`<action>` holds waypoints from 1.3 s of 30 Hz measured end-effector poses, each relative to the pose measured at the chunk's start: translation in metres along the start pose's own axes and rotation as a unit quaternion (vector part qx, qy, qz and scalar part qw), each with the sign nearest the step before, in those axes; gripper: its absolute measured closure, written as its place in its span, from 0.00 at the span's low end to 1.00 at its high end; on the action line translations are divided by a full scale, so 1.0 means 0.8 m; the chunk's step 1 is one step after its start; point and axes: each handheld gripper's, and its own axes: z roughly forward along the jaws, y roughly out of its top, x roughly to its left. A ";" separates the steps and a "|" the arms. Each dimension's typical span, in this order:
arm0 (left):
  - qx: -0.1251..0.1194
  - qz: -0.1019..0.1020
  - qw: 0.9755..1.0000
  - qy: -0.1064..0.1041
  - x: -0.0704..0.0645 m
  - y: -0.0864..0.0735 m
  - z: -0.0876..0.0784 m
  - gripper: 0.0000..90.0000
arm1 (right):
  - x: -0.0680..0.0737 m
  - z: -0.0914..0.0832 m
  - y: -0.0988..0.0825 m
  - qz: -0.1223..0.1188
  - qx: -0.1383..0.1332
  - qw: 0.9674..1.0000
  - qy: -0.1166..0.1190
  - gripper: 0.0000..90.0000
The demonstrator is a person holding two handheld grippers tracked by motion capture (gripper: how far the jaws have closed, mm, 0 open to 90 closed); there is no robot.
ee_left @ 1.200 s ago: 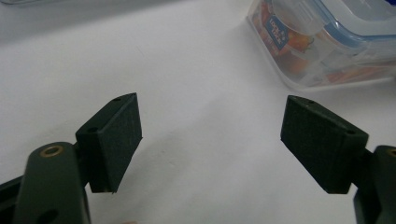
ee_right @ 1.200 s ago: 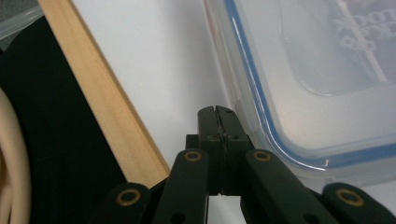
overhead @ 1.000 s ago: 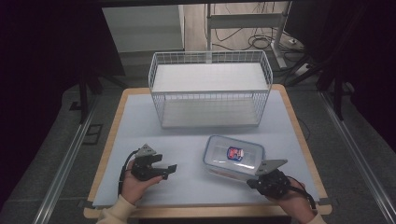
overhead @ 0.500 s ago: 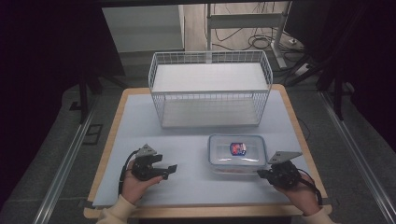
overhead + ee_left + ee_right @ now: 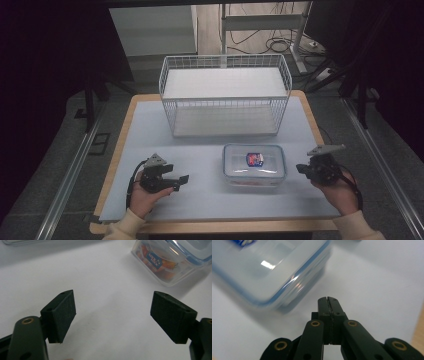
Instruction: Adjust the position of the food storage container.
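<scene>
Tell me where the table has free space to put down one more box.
Free: the mat between the left tongs and the lidded food container, and the strip left of the wire basket. Crowded: the narrow gap between basket and container.

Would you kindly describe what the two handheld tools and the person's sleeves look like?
Both tools are black. The left tool has thick, blocky rubber-like pads on arms with brass-coloured rivets, a grey three-cornered plate and a black cable. The right tool has matching brass rivets and a grey plate. The sleeves are cream-coloured.
</scene>
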 end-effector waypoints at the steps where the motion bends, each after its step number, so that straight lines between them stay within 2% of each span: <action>1: 0.001 0.000 1.000 -0.001 0.000 0.000 0.000 0.23 | -0.004 0.001 0.006 0.005 0.000 1.000 -0.003 1.00; 5: 0.001 0.003 1.000 -0.001 -0.001 -0.001 0.001 0.23 | -0.011 0.014 0.028 0.015 -0.006 1.000 0.000 1.00; 7: 0.002 0.002 1.000 -0.001 -0.001 -0.001 0.002 0.23 | -0.007 0.027 0.036 0.007 0.001 1.000 0.000 1.00; 12: 0.004 0.007 1.000 0.001 -0.002 -0.001 0.004 0.23 | 0.000 0.037 0.036 -0.003 0.015 1.000 0.001 1.00; 17: 0.004 0.008 1.000 0.000 -0.004 -0.001 0.005 0.23 | 0.004 0.040 0.031 -0.002 0.020 1.000 0.010 1.00; 20: 0.005 0.009 1.000 0.000 -0.005 -0.001 0.005 0.23 | 0.008 0.044 0.032 -0.011 0.026 1.000 -0.005 1.00; 24: 0.005 0.007 1.000 0.000 -0.003 0.000 0.006 0.23 | 0.012 0.050 0.033 -0.013 0.029 1.000 -0.002 1.00; 28: 0.004 0.006 1.000 0.000 -0.002 0.000 0.005 0.23 | 0.022 0.058 0.036 -0.023 0.030 0.999 -0.002 1.00; 39: 0.000 -0.004 1.000 0.001 0.006 0.000 0.001 0.23 | 0.055 0.081 0.057 -0.047 0.022 0.998 0.025 1.00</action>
